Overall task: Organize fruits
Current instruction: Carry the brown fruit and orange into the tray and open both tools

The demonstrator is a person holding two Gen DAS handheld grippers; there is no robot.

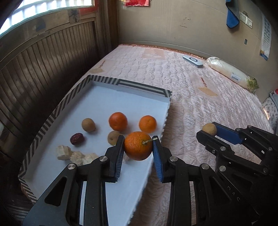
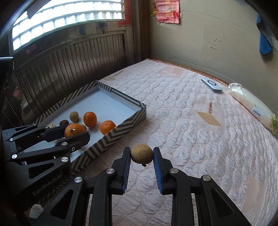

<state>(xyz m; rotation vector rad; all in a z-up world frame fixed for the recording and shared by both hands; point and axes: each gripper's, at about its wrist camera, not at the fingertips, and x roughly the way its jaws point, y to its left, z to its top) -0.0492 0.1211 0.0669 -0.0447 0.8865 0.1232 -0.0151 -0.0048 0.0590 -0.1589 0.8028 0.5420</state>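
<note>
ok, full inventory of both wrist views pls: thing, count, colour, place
tray: 1, white floor, striped black-and-cream walls, on the bed's left side
oranges in tray: 2, orange, mid tray
held orange: 1, orange with stem, between the left gripper's pads
tan round fruits in tray: 2, tan-brown, beside the oranges
held tan fruit: 1, tan, between the right gripper's pads, over the quilt
red date: 1, dark red, near tray's left wall
pale chunks: about 3, cream, near end of tray
quilt: 1, pink, covers the bed
flat device: 1, white-grey, far on the quilt
wrapped bundle: 1, white, along right wall
blue cloth: 1, hanging on wall
left gripper: 1, black, blue pads
right gripper: 1, black, blue pads
</note>
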